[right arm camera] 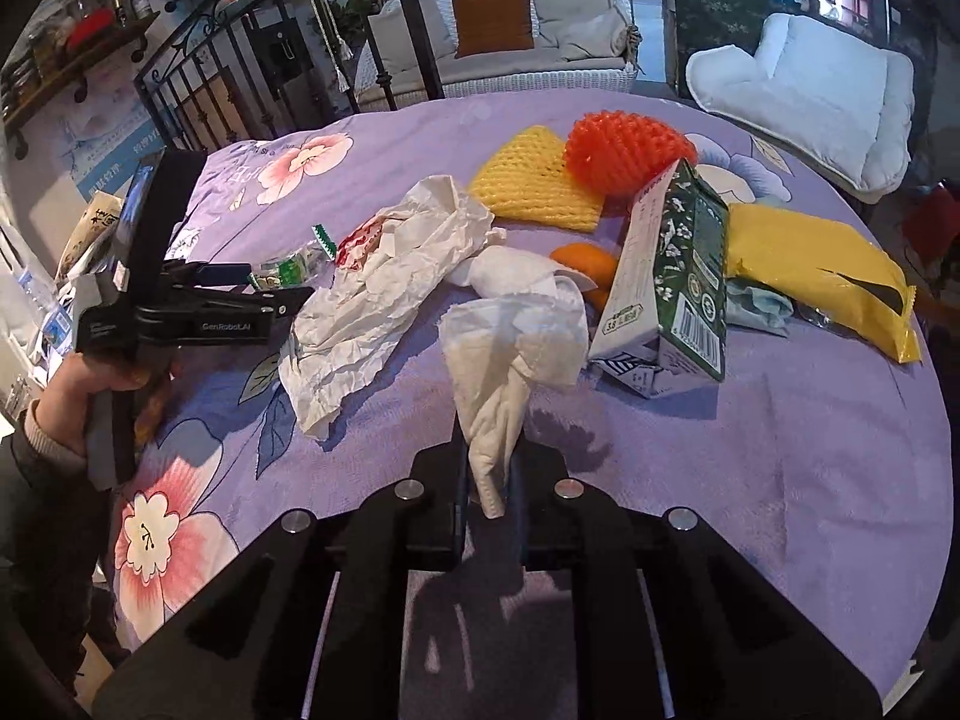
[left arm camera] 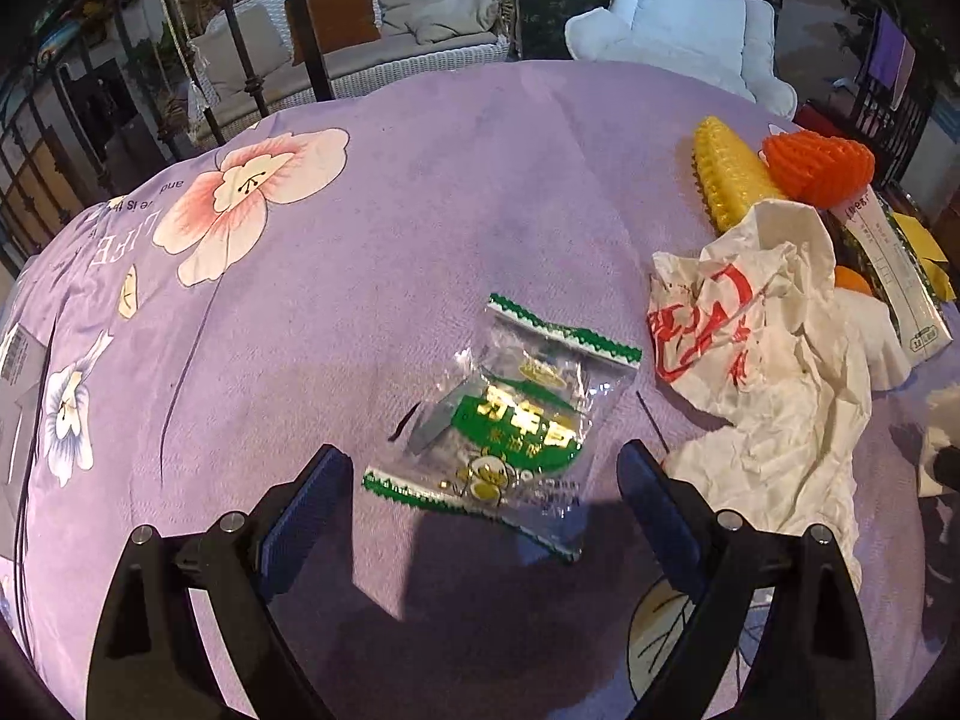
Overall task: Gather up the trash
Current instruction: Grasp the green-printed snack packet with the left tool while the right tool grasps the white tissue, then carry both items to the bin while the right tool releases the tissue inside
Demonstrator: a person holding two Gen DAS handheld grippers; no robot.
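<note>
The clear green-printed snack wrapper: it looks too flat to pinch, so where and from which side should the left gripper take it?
Probably from above, across the wrapper's puffed middle, which stands off the purple cloth; the zigzag end seals lie flatter. The open left gripper already straddles its near end.

A round table draped in a lilac flower-printed cloth (right arm camera: 780, 450) is carrying a clear green-edged snack wrapper (left arm camera: 510, 420), crumpled white red-printed paper (right arm camera: 372, 288), yellow foam netting (right arm camera: 534, 180), orange foam netting (right arm camera: 624, 150), a green milk carton (right arm camera: 672, 288) and a yellow plastic pouch (right arm camera: 816, 276).

"GenRobot.AI" on left gripper (right arm camera: 240, 282); perhaps "LIFE" on tablecloth (left arm camera: 420, 180).
</note>
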